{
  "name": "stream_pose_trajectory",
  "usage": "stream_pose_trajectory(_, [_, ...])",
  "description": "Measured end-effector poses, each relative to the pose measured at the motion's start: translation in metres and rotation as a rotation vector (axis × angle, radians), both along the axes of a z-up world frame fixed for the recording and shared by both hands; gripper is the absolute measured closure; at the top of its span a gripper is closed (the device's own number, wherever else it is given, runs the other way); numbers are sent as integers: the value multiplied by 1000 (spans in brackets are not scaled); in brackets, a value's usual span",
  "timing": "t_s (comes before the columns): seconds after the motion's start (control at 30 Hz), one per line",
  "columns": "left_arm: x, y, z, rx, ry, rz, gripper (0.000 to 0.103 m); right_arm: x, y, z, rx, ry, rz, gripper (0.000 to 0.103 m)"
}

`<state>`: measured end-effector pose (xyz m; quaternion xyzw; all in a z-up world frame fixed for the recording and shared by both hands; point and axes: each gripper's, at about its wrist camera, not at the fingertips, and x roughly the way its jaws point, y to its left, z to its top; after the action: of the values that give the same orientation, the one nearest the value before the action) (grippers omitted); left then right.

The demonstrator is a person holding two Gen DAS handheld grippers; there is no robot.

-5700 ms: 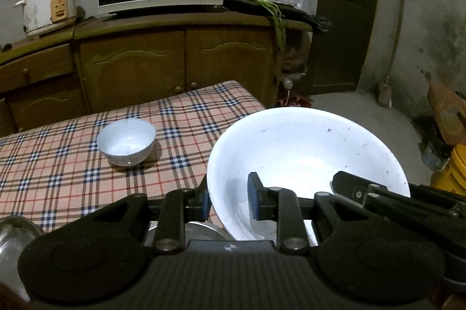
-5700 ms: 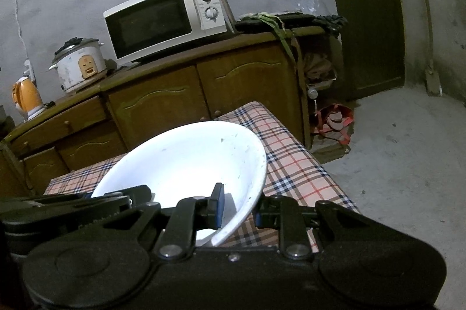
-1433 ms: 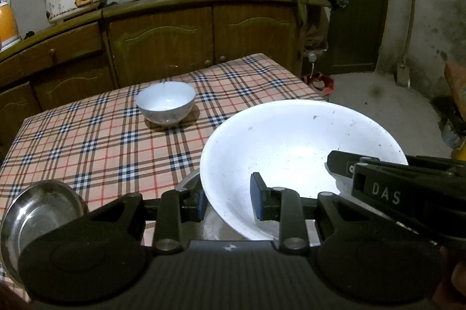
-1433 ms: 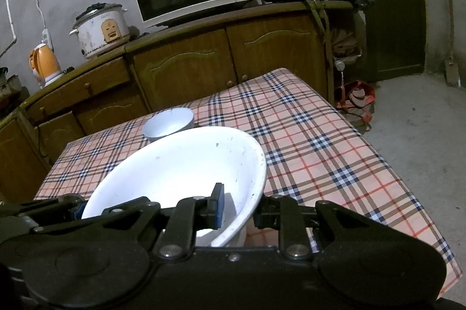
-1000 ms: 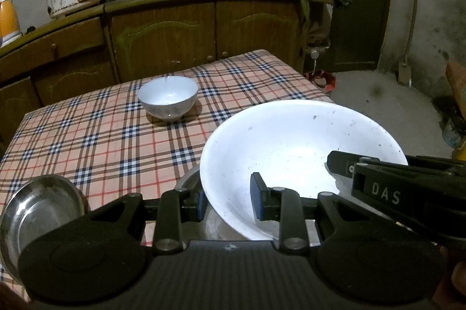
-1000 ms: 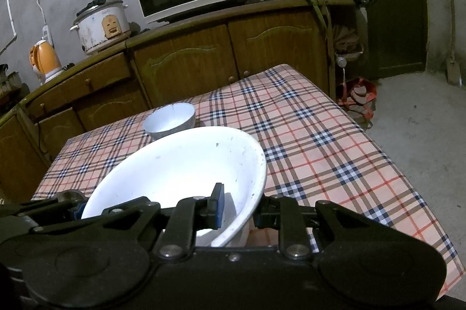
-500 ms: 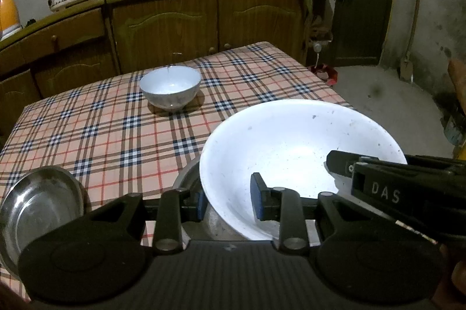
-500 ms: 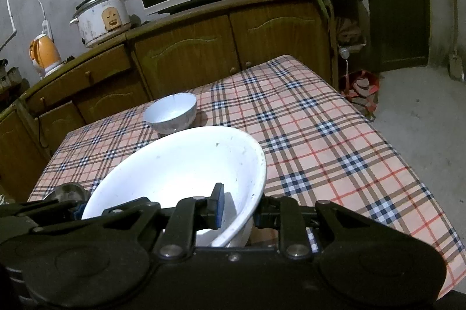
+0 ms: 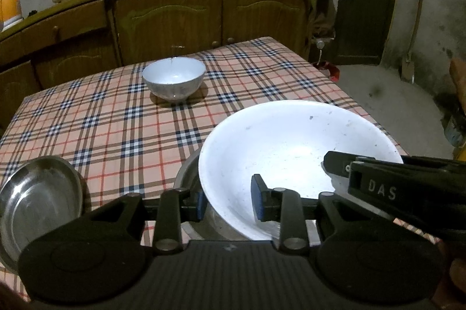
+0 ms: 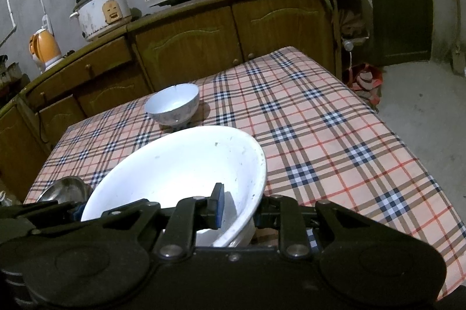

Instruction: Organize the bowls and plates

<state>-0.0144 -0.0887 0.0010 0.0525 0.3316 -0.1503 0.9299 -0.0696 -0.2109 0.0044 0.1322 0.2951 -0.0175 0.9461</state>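
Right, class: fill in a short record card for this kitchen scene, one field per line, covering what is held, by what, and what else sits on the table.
Held item: large white bowl
Held by: left gripper and right gripper, each clamped on the rim, on opposite sides
Under it: a metal vessel, mostly hidden
Table cover: plaid cloth
Far on table: small white bowl, upright, empty
Near left edge: shiny steel dish

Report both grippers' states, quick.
Left gripper: shut on the big white bowl, pinching its rim.
Right gripper: shut on the same bowl's opposite rim.
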Motion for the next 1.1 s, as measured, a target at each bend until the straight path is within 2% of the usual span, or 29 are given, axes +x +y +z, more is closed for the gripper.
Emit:
stream_pose_trajectory(0.77, [-1, 25, -25, 16, 54, 10, 69, 17, 23, -32, 26, 78, 82, 77])
stream_pose_trajectory(1.1, [11, 13, -30, 13, 64, -25, 69, 27, 11, -37, 27, 90, 49, 77])
